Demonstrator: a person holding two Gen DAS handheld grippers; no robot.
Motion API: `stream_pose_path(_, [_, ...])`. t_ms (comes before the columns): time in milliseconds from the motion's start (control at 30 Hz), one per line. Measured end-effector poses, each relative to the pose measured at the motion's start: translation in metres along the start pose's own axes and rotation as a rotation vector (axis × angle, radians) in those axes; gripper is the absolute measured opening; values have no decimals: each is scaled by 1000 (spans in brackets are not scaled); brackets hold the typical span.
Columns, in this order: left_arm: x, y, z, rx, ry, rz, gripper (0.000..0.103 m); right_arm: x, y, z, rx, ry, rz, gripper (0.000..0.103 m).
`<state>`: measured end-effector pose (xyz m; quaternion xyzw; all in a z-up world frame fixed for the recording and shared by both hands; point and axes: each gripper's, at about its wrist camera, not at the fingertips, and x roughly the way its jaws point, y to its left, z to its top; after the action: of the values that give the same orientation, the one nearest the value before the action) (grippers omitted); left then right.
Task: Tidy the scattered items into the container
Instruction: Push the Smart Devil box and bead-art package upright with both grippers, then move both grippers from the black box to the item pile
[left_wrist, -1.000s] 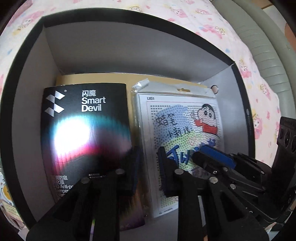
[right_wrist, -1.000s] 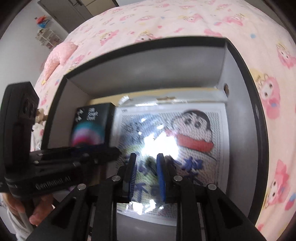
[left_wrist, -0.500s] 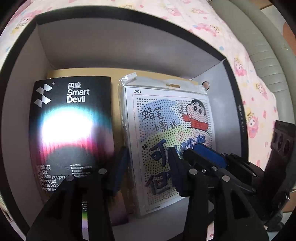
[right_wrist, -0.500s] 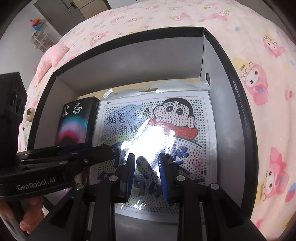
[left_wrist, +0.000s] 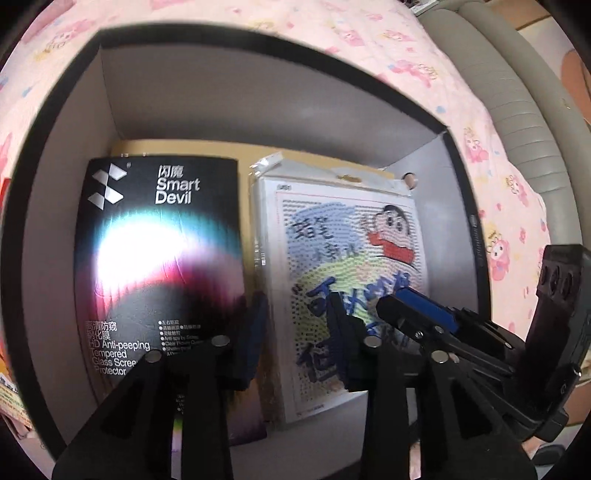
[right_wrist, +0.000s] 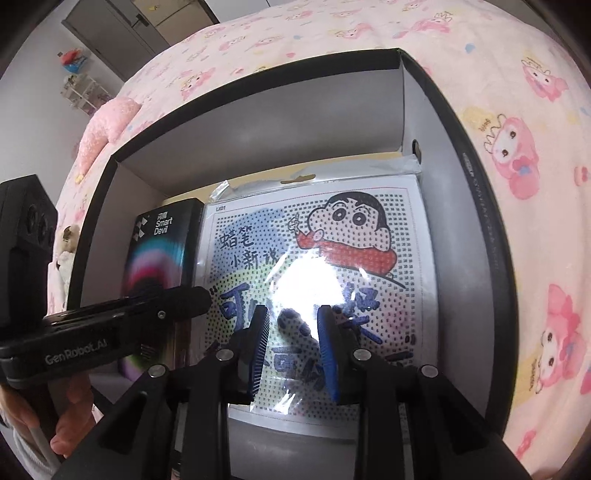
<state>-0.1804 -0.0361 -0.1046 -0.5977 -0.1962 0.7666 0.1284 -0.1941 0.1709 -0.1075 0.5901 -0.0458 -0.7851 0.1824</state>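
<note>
A black-rimmed grey box (left_wrist: 258, 92) (right_wrist: 417, 107) lies on the pink bedspread. Inside it lie a black "Smart Devil" screen protector package (left_wrist: 155, 258) (right_wrist: 162, 243) on the left and a bagged cartoon dot-art kit (left_wrist: 343, 258) (right_wrist: 314, 266) on the right, side by side. My left gripper (left_wrist: 299, 332) is open and empty above the gap between them. My right gripper (right_wrist: 293, 347) is open and empty above the kit's lower half. Each gripper shows in the other's view: the right one (left_wrist: 424, 314), the left one (right_wrist: 147, 310).
The pink cartoon bedspread (right_wrist: 517, 147) surrounds the box. A grey padded headboard (left_wrist: 517, 92) is at the right in the left wrist view. A pink pillow (right_wrist: 107, 122), a door and shelves are far left in the right wrist view. Some packaging (left_wrist: 7, 387) lies outside the box's left wall.
Both grippers have pulled back and up from the box floor, so more of the box shows. The right gripper's fingers have spread wider. Both items stay flat in the box.
</note>
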Motion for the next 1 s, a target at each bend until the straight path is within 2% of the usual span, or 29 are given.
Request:
stream_pose_path(100, [-32,-16,-11,82,-101,22,45,-19,5,-4,-10,-57,-47,28])
stream_pose_path(233, [-65,-47,-28,127,-207,6,47,-62,16,-17,-12,-177,-73,31])
stream_pose_path(300, [-67,-67,-32,162,-255,10,48,-83,26,-23,-35,-237,-91,39])
stream_pose_path(333, [-75,-73,-37,176,-279,21,49,-93,33,-24,-51,-265,-101,40])
stream_pose_path(400, [-75,-91,-42,198,-310,25,51,-112,45,-33,-63,-321,-138,41])
stream_pose_path(500, [-94,-90,-58,207,-316,-18,51,-132,53,-42,-50,-383,-137,41])
stream_pose_path(667, [-115,-83,-88,241,-320,12,51,-137,68,-66,-38,-389,-124,41])
stream_pose_path(767, [-119,-77,-102,238,-310,9,51,-138,74,-82,-31,-377,-80,41])
stream_pose_path(867, [-123,-73,-113,249,-312,32,51,-140,83,-97,-48,-378,-83,41])
stream_pose_path(1000, [-131,-55,-124,208,-323,51,50,-134,98,-107,-82,-361,-75,40])
